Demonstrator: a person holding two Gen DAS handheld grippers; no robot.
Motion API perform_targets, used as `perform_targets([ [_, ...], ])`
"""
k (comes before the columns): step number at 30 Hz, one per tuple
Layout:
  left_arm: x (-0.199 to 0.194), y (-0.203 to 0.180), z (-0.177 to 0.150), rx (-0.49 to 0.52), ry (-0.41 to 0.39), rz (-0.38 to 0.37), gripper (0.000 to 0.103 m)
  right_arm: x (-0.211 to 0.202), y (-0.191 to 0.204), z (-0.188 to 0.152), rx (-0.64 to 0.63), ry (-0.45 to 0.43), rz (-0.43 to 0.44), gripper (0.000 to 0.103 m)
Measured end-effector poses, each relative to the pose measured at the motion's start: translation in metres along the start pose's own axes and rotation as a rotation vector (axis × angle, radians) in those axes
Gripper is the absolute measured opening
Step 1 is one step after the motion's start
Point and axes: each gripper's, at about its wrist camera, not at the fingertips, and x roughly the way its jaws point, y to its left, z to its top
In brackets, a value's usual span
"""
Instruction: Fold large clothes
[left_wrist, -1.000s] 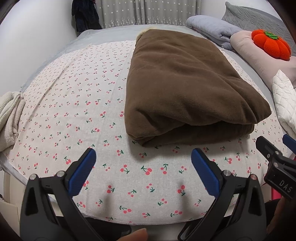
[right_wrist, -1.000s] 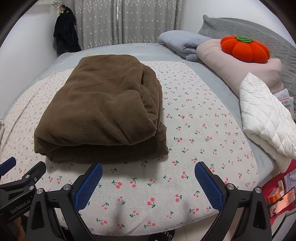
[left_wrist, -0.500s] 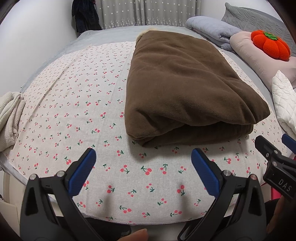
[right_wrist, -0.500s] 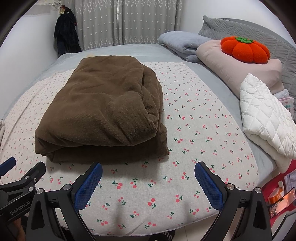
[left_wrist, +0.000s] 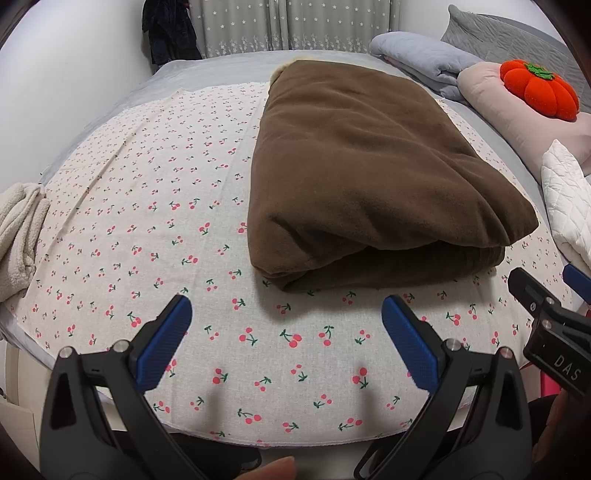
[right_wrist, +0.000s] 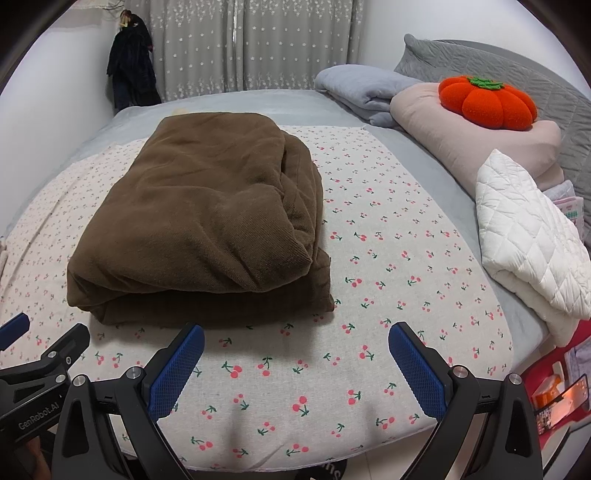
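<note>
A large brown fleece garment (left_wrist: 365, 173) lies folded in a thick rectangle on the cherry-print sheet (left_wrist: 147, 206); it also shows in the right wrist view (right_wrist: 207, 221). My left gripper (left_wrist: 286, 328) is open and empty, held over the near edge of the bed in front of the fold. My right gripper (right_wrist: 295, 354) is open and empty, beside it to the right, also short of the garment. Each gripper shows at the edge of the other's view.
A white quilted item (right_wrist: 528, 236) lies at the right edge. Pink and grey pillows with an orange pumpkin cushion (right_wrist: 487, 101) sit at the head. A cream towel (left_wrist: 18, 232) lies at the left edge. Curtains and a dark hanging coat (right_wrist: 129, 66) stand behind.
</note>
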Motion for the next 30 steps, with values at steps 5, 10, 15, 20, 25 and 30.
perform_targets([
  [5, 0.0002, -0.0003, 0.0001, -0.001, 0.001, 0.0, 0.102, -0.0005, 0.0004, -0.0001, 0.002, -0.001, -0.001, 0.102],
  [10, 0.0002, -0.0002, 0.0, 0.0, 0.0, 0.0, 0.102, -0.0004, 0.0003, -0.0001, 0.001, -0.001, -0.002, 0.101],
  [15, -0.0001, -0.0001, -0.0001, -0.001, 0.001, 0.0, 0.102, -0.0005, 0.0005, -0.0002, 0.0, -0.001, -0.002, 0.102],
  [20, 0.0, 0.0003, 0.0, 0.0, 0.0, -0.001, 0.102, -0.0007, 0.0008, -0.0003, 0.001, -0.002, -0.003, 0.101],
  [25, 0.0, 0.0004, 0.0, 0.0, 0.0, -0.001, 0.102, -0.001, 0.0017, -0.0004, 0.001, 0.0, -0.004, 0.102],
  [30, 0.0001, 0.0003, -0.0001, -0.001, 0.0, -0.001, 0.102, -0.0011, 0.0018, -0.0003, 0.001, 0.0, -0.004, 0.102],
])
